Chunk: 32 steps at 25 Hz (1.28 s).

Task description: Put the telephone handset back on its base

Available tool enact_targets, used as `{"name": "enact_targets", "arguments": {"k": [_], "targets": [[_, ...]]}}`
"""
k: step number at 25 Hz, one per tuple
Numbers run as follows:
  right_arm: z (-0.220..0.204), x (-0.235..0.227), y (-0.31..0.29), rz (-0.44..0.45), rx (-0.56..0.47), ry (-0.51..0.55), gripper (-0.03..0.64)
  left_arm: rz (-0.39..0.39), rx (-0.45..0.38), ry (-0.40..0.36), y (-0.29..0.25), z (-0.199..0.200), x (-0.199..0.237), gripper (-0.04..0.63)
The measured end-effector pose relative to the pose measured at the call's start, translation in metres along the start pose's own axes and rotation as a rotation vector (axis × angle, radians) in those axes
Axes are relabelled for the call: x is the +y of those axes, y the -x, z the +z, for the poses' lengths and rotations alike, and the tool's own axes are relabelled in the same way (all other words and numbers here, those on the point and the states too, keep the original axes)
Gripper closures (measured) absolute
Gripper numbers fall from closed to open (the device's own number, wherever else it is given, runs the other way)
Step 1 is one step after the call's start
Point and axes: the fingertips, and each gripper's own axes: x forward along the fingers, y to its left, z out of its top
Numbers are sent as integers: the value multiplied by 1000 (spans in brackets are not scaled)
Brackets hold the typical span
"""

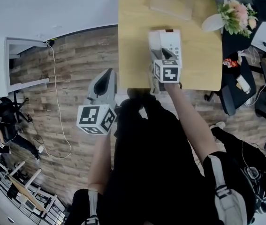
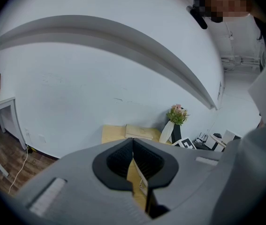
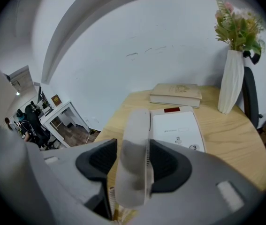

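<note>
The white telephone handset (image 3: 133,158) is clamped between the jaws of my right gripper (image 3: 133,162), pointing away along them. It hangs over the left side of the white telephone base (image 3: 177,130), which lies flat on the wooden table (image 3: 226,144). In the head view the right gripper (image 1: 163,56) is over the near half of the base (image 1: 172,43), with the handset (image 1: 155,42) along the base's left edge. My left gripper (image 1: 108,75) hangs off the table's left side over the floor. Its jaws (image 2: 133,162) are together with nothing between them.
A closed book (image 3: 176,94) lies behind the base at the table's far edge. A white ribbed vase (image 3: 230,81) with flowers (image 1: 238,14) stands at the far right corner. A black office chair (image 1: 229,95) is right of the table. A cable (image 1: 57,107) runs across the wooden floor on the left.
</note>
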Motion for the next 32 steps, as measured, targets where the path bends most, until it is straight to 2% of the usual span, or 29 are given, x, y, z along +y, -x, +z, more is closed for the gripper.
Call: {"name": "enact_targets", "arguments": {"k": [5,8,19,32], "targets": [[13,-2,16,-4,-35,13,399,-13,-21,-11,2,9,-5,584],[21,-5,29,-7,-58,37,436,-21,-42,-21,2,19,-9,584],[48,-13,79,-11,-142,84,436,-70,-99,-66,-6,52,-30,584],[103,-27,150,-11,-312,143,485,-163,-118,-73,-33,73,-64,584]]}}
